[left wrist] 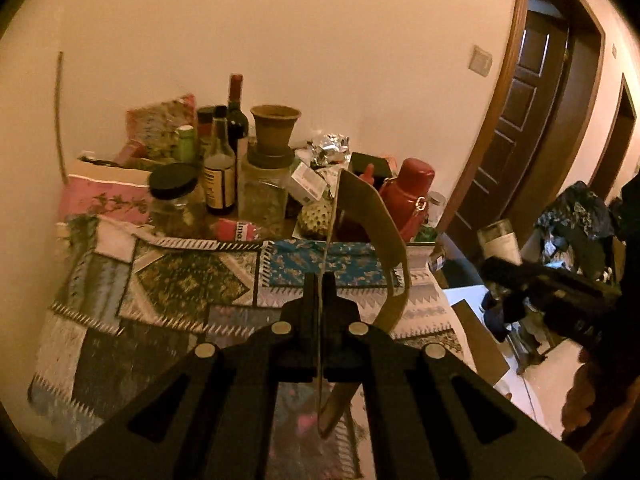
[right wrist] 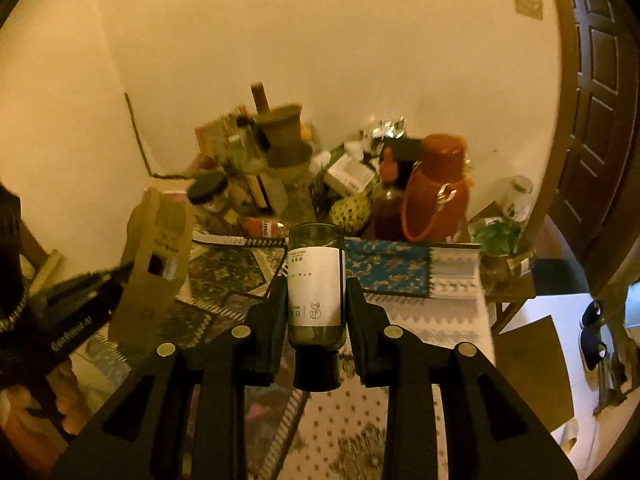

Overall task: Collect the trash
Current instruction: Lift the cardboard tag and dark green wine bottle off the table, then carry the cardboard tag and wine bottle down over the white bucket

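Left gripper (left wrist: pixel 319 292): jaws pressed together on a flat piece of brown cardboard (left wrist: pixel 370 224), gripped edge-on; the sheet rises up and to the right from between the fingers, and a lower part hangs below them.
Same cardboard, right wrist view (right wrist: pixel 156 256): it shows as a folded brown carton with a small cut-out window and faint print, held out at the left gripper's tip (right wrist: pixel 120 276), above the left part of the cloth.
Right gripper (right wrist: pixel 316 296): jaws clamped on the sides of a dark green glass bottle (right wrist: pixel 316 280) with a white label; the bottle lies along the fingers, black capped neck toward the camera, base pointing away.
Patchwork cloth (left wrist: pixel 192 280): lies under both grippers, with blue, green and grey patterned panels, spread over the near surface.
Table clutter beyond the cloth: a red thermos (left wrist: pixel 412 196) at the right, a black-lidded jar (left wrist: pixel 174 200) at the left, a dark wine bottle (left wrist: pixel 237 116) and a clear labelled bottle (left wrist: pixel 219 172) near the wall, a brown flowerpot (left wrist: pixel 275 128) sitting on top of a large glass jar.
Further back: crumpled silver foil (left wrist: pixel 330 146) lies against the wall behind the thermos.
Far right: a dark wooden door (left wrist: pixel 516 120) and a wall switch (left wrist: pixel 481 61).
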The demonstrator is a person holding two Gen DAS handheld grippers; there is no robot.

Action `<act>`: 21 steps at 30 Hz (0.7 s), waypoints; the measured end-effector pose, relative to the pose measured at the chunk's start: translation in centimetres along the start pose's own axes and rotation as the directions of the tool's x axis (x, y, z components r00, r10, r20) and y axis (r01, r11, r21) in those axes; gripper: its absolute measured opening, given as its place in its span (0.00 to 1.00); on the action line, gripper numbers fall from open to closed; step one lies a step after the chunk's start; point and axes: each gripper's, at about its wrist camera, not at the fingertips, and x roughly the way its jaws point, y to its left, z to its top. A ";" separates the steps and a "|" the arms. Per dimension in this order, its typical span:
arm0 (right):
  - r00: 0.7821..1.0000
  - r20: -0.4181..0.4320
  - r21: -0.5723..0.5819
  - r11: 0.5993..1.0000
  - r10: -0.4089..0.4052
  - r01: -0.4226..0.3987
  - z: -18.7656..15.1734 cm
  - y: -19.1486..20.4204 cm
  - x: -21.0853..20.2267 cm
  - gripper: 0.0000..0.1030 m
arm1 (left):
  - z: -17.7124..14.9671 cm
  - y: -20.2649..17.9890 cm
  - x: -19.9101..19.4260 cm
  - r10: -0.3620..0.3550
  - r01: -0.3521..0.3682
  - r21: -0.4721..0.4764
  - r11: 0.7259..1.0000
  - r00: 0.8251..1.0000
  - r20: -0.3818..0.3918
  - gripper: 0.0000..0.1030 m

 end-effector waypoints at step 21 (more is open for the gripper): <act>0.988 0.152 0.011 1.000 -0.027 0.026 -7.2 3.0 -14.6 0.25 | -6.5 -3.6 -16.7 -0.014 0.010 0.031 0.999 0.991 0.137 0.00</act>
